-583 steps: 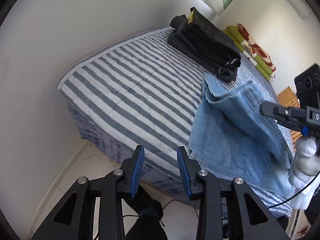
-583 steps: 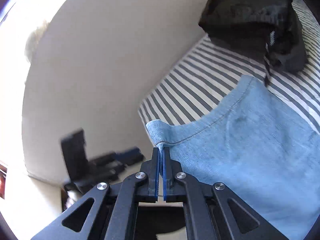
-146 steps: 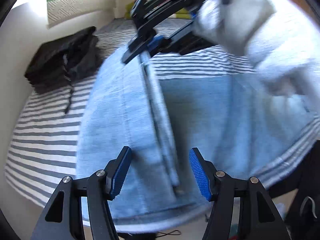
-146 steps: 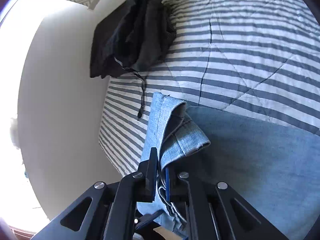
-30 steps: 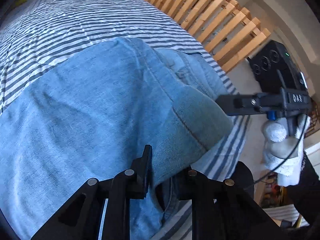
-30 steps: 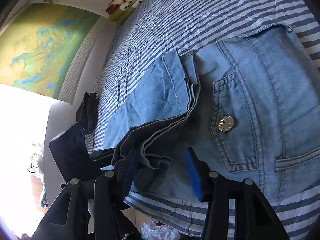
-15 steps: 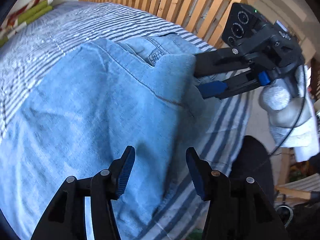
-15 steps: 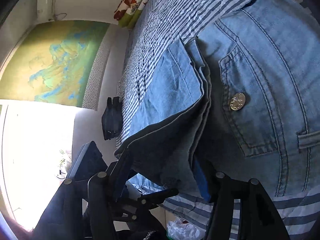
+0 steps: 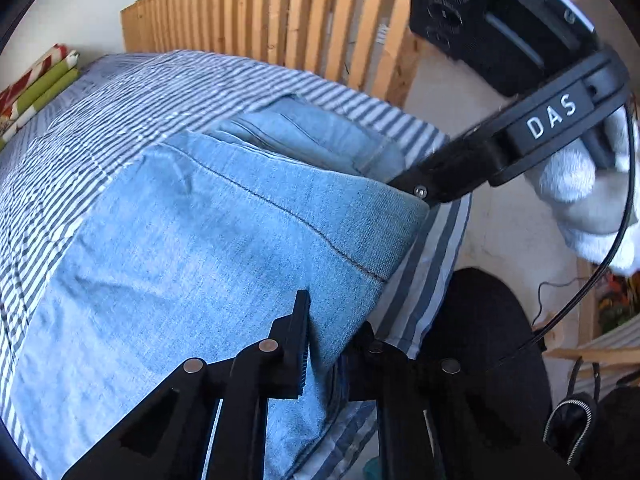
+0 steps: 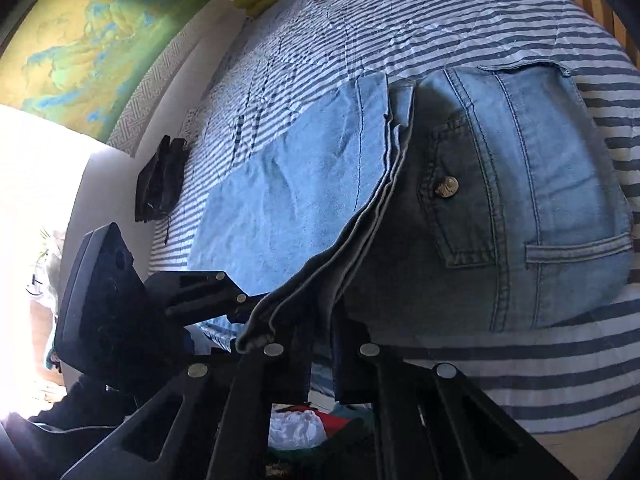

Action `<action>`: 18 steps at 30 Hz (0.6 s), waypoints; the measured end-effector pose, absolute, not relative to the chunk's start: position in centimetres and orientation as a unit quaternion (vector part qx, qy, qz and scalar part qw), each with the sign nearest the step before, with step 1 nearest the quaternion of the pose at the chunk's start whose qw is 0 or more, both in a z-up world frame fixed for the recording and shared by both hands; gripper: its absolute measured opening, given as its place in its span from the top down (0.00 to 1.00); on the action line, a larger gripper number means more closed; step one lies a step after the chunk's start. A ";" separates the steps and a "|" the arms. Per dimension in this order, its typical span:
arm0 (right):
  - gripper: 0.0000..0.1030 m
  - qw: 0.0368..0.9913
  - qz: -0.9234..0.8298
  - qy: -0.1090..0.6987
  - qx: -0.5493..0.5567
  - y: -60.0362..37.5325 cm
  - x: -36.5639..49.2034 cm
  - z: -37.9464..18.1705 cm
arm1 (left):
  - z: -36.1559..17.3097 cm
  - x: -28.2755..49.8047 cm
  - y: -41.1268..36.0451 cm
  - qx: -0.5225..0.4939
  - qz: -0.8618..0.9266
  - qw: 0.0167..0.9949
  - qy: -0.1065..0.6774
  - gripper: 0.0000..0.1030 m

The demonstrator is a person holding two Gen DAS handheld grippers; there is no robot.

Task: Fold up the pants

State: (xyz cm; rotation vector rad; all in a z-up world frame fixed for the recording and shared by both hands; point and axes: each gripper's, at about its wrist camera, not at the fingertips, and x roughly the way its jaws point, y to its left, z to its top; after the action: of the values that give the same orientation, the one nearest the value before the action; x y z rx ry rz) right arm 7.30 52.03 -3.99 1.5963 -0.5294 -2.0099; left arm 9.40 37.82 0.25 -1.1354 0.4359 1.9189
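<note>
the jeans (image 9: 208, 240) lie on the striped bed (image 9: 120, 92), at its near edge, directly ahead of both tongs. the legs are doubled lengthwise, and the hem end is laid over toward the seat; in the right wrist view the stacked hem edges (image 10: 360, 216) lie beside the back pocket and its metal button (image 10: 447, 187), with the waistband (image 10: 520, 66) farther off.

left tongs (image 9: 332, 344): jaws closed to a narrow gap on the near corner of the folded denim layer, cloth plainly between them. right tongs (image 10: 320, 344): jaws also drawn close, with the bundled hem edges running down between them; they appear to grip that bundle, though the contact itself is in shadow. in the left view the right tongs (image 9: 420, 192) meet the far corner of the same fold.

judgement: the lengthwise fold is done and a crosswise fold is in hand, not yet set down flat. remaining: lay and square the fold, possibly one further fold.

beyond: dark clothes (image 10: 160, 176) far left of the right tongs, a wooden slatted headboard (image 9: 280, 24), a wall painting (image 10: 92, 40).
</note>
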 end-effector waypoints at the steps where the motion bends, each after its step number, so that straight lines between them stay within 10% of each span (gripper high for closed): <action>1: 0.90 0.247 -0.745 -0.183 0.592 51.4 6.9 -4.1 | -0.4 9.2 38.1 -0.459 0.764 0.417 0.178 0.89; 4: 0.88 0.229 -0.739 -0.237 0.588 54.2 5.4 -5.3 | -2.0 7.9 38.2 -0.482 0.759 0.409 0.154 0.90; 8: 0.53 0.201 -0.746 -0.304 0.558 57.4 1.7 -5.9 | -2.0 7.4 38.1 -0.480 0.761 0.414 0.140 0.90; 18: 0.50 0.256 -0.694 -0.336 0.583 53.0 -6.1 -10.7 | 2.7 6.3 34.1 -0.453 0.780 0.430 0.029 0.92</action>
State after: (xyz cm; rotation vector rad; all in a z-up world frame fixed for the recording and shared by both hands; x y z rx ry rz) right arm -6.09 52.97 -10.69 1.5812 -0.9106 -1.8843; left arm 6.26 34.08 2.68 -1.1298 0.0721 1.9464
